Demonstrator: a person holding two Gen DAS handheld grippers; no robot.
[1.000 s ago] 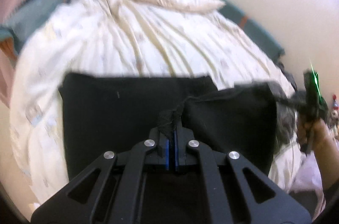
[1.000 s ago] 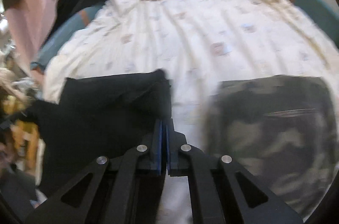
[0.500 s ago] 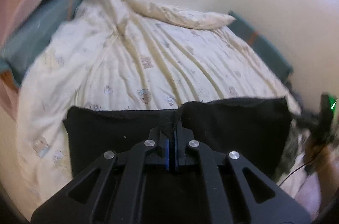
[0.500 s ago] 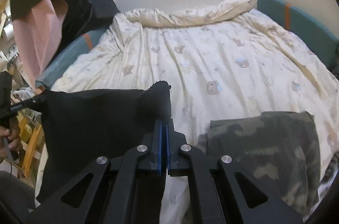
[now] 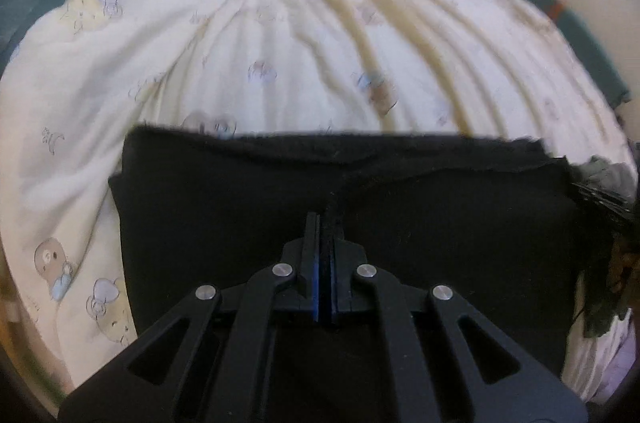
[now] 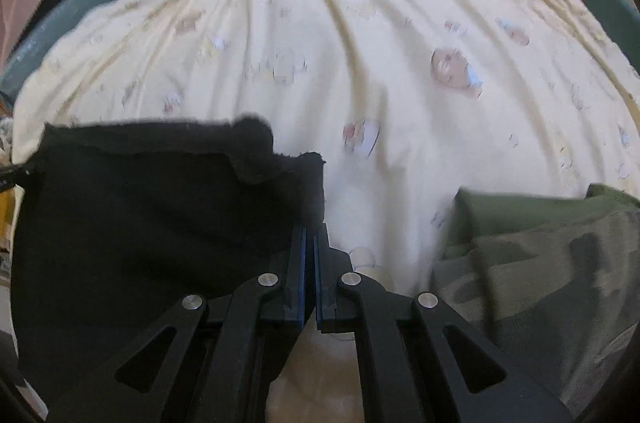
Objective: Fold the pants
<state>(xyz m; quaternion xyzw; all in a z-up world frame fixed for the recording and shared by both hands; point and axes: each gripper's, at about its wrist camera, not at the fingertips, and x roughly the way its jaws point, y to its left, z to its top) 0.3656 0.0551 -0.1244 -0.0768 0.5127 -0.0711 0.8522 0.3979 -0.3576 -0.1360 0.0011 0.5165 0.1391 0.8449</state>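
Both lowered toward bed (image 5: pixel 280 63): left hand-held gripper (image 5: pixel 325 223), right hand-held gripper (image 6: pixel 311 235), angled down, each clamped on black pants (image 5: pixel 440 231).

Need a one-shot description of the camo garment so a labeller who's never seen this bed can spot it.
Start from the bed's cream cartoon-print quilt, which fills the right wrist view. At its near right edge lies a folded olive and grey camouflage garment. It lies apart from the plain black pants, which the right gripper pinches at a corner; the camouflage pattern sets it apart.

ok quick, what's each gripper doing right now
left gripper: shut on the black pants
right gripper: shut on the black pants' edge
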